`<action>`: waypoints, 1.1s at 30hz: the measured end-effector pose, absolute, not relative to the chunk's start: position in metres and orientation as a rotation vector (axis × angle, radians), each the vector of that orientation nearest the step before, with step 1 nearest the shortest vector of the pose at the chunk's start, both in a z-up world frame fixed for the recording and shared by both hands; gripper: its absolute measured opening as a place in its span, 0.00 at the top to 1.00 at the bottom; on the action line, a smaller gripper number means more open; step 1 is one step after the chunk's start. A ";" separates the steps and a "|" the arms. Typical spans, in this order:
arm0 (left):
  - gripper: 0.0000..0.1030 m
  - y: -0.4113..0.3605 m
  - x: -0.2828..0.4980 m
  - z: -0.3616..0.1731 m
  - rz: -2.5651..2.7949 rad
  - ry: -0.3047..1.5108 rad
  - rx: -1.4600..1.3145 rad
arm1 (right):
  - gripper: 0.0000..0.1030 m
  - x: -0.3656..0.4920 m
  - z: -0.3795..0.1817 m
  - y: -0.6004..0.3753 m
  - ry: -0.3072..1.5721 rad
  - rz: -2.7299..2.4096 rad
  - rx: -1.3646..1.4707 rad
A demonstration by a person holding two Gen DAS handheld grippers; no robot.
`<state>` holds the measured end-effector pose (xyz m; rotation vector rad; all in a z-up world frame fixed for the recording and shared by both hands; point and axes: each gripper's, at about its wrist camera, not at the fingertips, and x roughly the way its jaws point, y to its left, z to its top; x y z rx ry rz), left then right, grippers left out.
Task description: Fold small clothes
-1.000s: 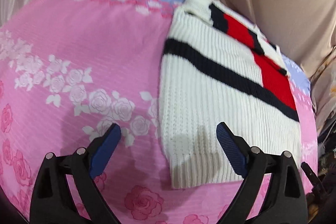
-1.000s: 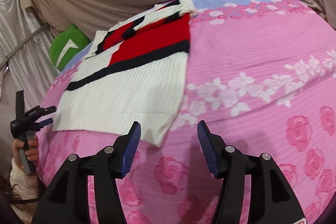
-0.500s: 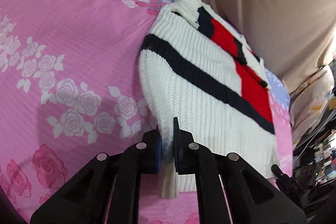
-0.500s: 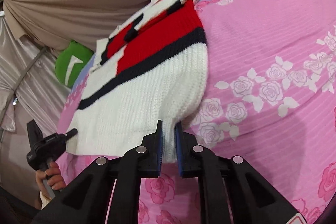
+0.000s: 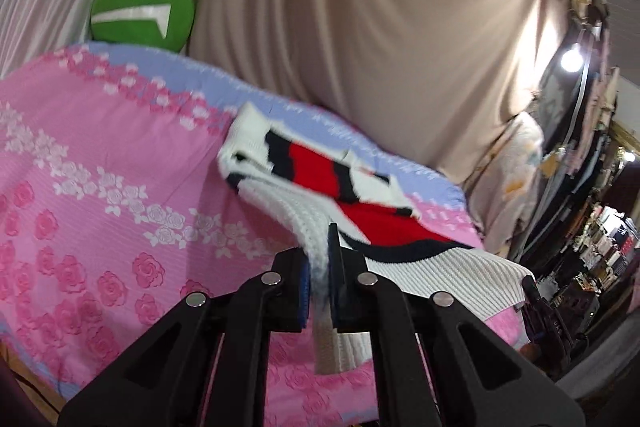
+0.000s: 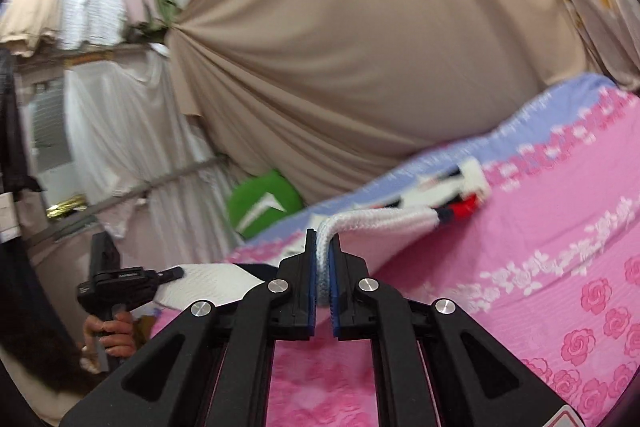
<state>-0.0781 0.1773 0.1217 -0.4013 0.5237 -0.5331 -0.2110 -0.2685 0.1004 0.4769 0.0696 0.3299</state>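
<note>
Both tongs, left (image 5: 319,281) and right (image 6: 322,277), clench the sweater (image 5: 320,183) above the pink rose bedspread (image 5: 100,195), beige drapes (image 5: 360,19) behind.

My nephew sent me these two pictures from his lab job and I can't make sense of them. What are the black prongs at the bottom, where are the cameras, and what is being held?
There is no robot here. A person holds a hand-operated clamp in each hand, and a wide-angle camera sits on each clamp, looking forward along its two black fingers. One picture comes from the left gripper, the other from the right gripper.

Both grippers are closed on the white ribbed edge of a knitted sweater, white with red and dark stripes. Its near end is raised off the pink rose-printed bedsheet; its far end rests on the bed.

In the right-hand picture you can also see the person's left hand gripping its tool. A green cushion sits at the far edge, with beige drapes behind.
</note>
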 end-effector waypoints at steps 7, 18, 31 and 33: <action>0.94 0.207 -0.136 0.174 -0.562 0.281 -0.385 | 0.95 -0.267 0.153 -0.259 -0.125 0.483 0.394; 0.93 0.132 0.094 0.101 -0.346 0.664 -0.296 | 0.95 -0.052 0.083 -0.347 0.310 0.091 0.676; 0.37 0.111 0.127 0.056 -0.148 0.618 -0.162 | 0.66 -0.051 0.058 -0.345 0.303 -0.280 0.605; 0.37 0.115 0.110 0.069 -0.139 0.571 -0.131 | 0.65 -0.069 0.064 -0.337 0.306 -0.270 0.586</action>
